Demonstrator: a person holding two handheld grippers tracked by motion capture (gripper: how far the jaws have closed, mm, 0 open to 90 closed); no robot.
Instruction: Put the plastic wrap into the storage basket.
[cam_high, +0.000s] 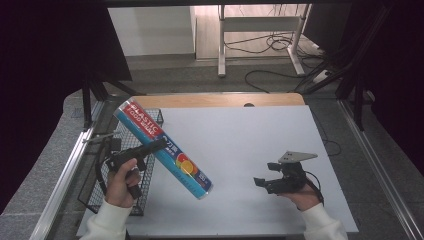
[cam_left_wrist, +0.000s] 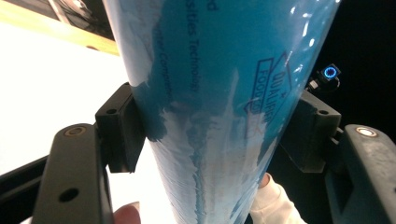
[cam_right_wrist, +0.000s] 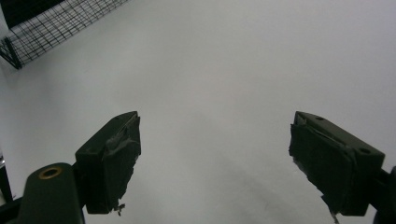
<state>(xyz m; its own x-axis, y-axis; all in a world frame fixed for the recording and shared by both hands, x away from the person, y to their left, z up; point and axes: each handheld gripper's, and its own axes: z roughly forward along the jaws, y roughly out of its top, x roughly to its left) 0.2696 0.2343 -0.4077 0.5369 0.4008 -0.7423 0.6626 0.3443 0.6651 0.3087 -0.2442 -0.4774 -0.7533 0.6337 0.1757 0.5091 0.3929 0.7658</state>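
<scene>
A long blue roll of plastic food wrap (cam_high: 162, 149) hangs tilted above the table's left side, its upper end over the wire basket (cam_high: 125, 172). My left gripper (cam_high: 159, 144) is shut on the middle of this roll. In the left gripper view the blue roll (cam_left_wrist: 219, 93) stands between both pads, pressed from either side. My right gripper (cam_high: 266, 175) is at the front right of the white table (cam_high: 240, 135), held in a hand. In the right gripper view its jaws stand wide apart with nothing between them over the bare white surface (cam_right_wrist: 215, 70).
The black wire basket sits at the table's left edge, and its corner (cam_right_wrist: 42, 32) appears at the top left of the right gripper view. Beyond the table's wooden far edge (cam_high: 215, 100) are a desk frame and cables on the floor.
</scene>
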